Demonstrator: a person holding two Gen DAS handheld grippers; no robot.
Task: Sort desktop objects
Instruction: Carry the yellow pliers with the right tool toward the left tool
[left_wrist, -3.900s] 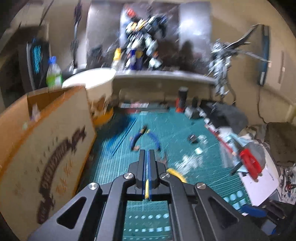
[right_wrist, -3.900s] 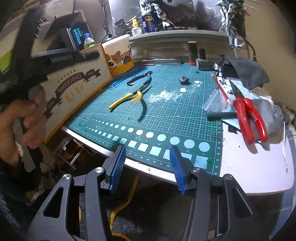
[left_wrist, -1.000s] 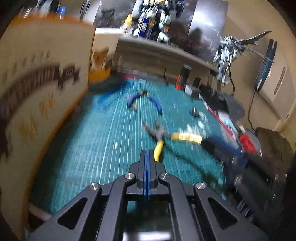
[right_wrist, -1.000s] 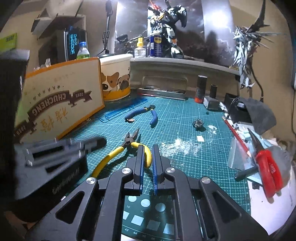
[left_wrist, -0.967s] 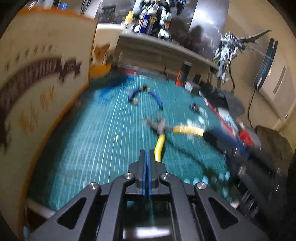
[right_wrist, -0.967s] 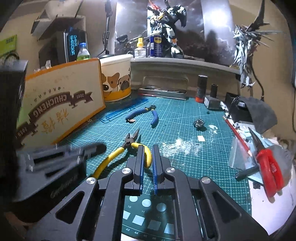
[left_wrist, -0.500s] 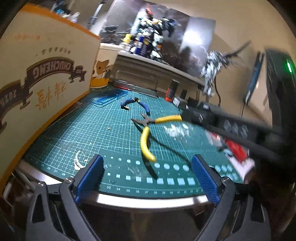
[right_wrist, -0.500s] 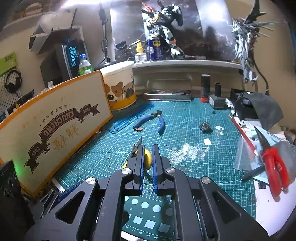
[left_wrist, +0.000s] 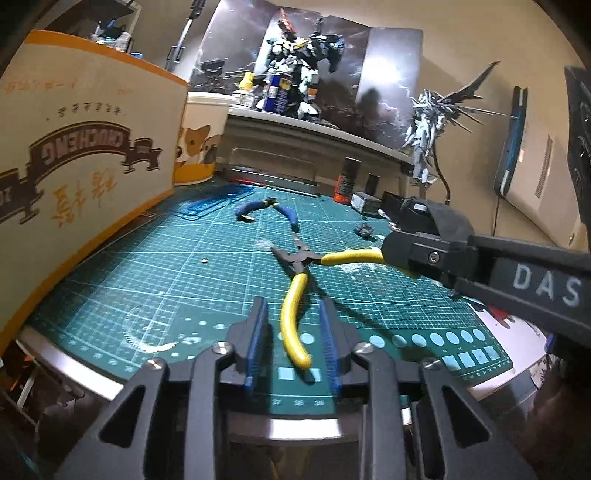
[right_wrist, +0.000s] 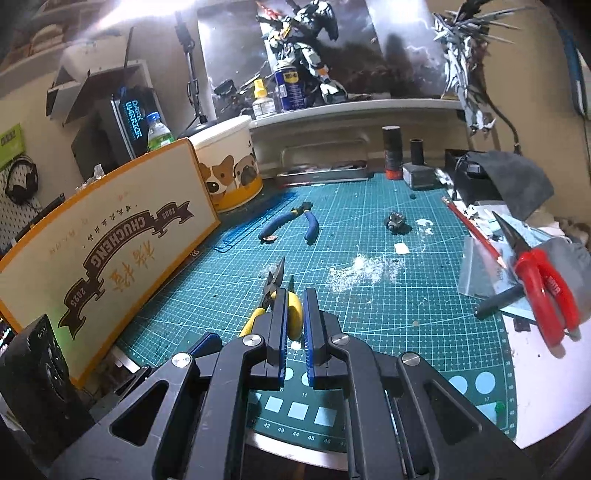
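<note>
**A:** What did the near end show?

**B:** The left gripper (left_wrist: 291, 343) straddled one yellow handle of the yellow-handled cutters (left_wrist: 295, 295). Its jaws were closing, but the blue pads (left_wrist: 258, 332) stood clear of the handle on both sides, so nothing was pinched there.

**A:** And the other handle?

**B:** The right gripper (right_wrist: 294, 325) was clenched on it, the yellow grip sandwiched between its fingers. The cutters lay on the green cutting mat (left_wrist: 147, 266), near its front edge, handles splayed wide and the dark steel nose pointing away.

**A:** How would they handle?

**B:** I judged them stiff and fairly light, with a rubbery sleeve that should grip well. The pivot was loose enough for the handles to swing apart, so the tool could flop from a one-handle hold. Mid-handle looked the safest spot.

**A:** Farther back?

**B:** The blue-handled pliers (right_wrist: 291, 221) sat mid-mat, the red-handled pliers (right_wrist: 546, 291) off to the right edge, and the printed cardboard box (right_wrist: 110, 258) stood along the left.
</note>
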